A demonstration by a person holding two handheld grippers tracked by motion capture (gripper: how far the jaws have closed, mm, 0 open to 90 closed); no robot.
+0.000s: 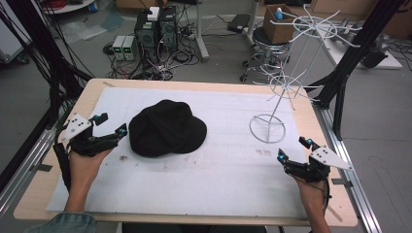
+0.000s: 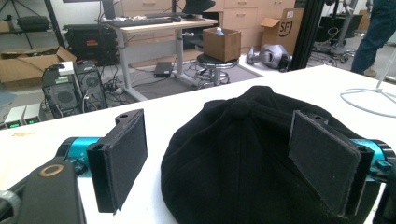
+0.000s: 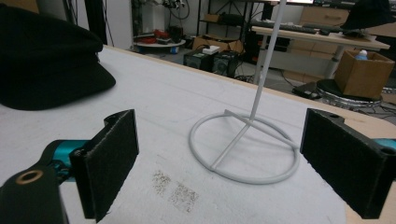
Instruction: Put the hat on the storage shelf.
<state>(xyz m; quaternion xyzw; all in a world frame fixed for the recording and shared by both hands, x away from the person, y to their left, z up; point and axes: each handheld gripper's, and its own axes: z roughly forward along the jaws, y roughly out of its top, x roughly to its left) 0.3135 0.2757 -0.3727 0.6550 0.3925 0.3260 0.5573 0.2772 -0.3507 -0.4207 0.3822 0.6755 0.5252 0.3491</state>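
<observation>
A black cap [image 1: 166, 128] lies flat on the white mat [image 1: 194, 170], left of centre; it also shows close up [image 2: 243, 154] and far left [image 3: 44, 60]. My left gripper [image 1: 111, 124] is open just left of the cap, its jaws spread wide with the cap's crown seen between them [image 2: 219, 158]. A white wire hat stand [image 1: 284, 82] rises from its ring base [image 1: 267, 128] at the right. My right gripper [image 1: 294, 148] is open near the mat's right edge, below the base, with the ring [image 3: 245, 147] lying ahead between its jaws.
The wooden table's edge [image 1: 194, 83] runs behind the mat. Black frame posts [image 1: 342, 73] stand at the right. Beyond the table are computers [image 1: 155, 29], a stool [image 1: 269, 41] and a cardboard box [image 1: 278, 22] on the floor. Small stains mark the mat [image 3: 180, 189].
</observation>
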